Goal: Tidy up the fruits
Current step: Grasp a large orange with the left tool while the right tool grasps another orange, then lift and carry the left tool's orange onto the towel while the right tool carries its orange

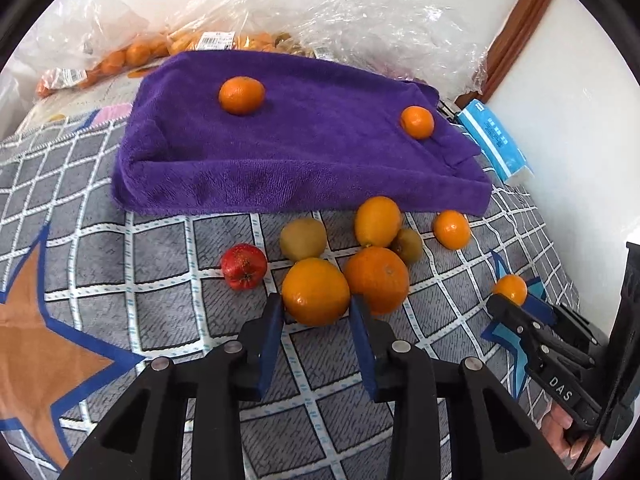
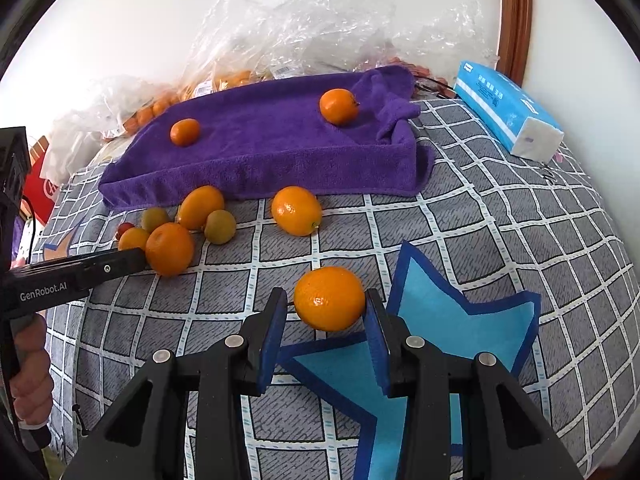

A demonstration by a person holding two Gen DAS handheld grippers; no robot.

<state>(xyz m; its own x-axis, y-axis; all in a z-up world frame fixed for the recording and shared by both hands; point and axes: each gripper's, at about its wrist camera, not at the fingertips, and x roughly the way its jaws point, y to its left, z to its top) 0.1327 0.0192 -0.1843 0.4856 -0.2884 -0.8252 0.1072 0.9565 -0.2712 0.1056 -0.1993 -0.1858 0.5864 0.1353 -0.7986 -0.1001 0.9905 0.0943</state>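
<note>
A towel (image 1: 304, 148) lies toward the bedspread's (image 1: 160, 264) far edge, with two mandarins (image 1: 241, 95) (image 1: 417, 121) on it, well apart. Bags (image 1: 280, 20) sit behind the towel; a tissue pack (image 1: 496, 140) lies at its right. Before the towel's near edge a fruit cluster (image 1: 360, 248) lies. One orange (image 2: 329, 298) lies apart, nearer, to the right.

Your purple towel (image 1: 280, 148) carries two small oranges (image 1: 241, 95), well apart. Below its near edge a cluster lies on the checked bedspread (image 1: 160, 264): two large oranges (image 1: 315, 292), a lemon (image 1: 377, 221), two kiwis (image 1: 303, 239), a red apple (image 1: 244, 266). One orange (image 2: 329, 298) sits apart beside a blue star.
</note>
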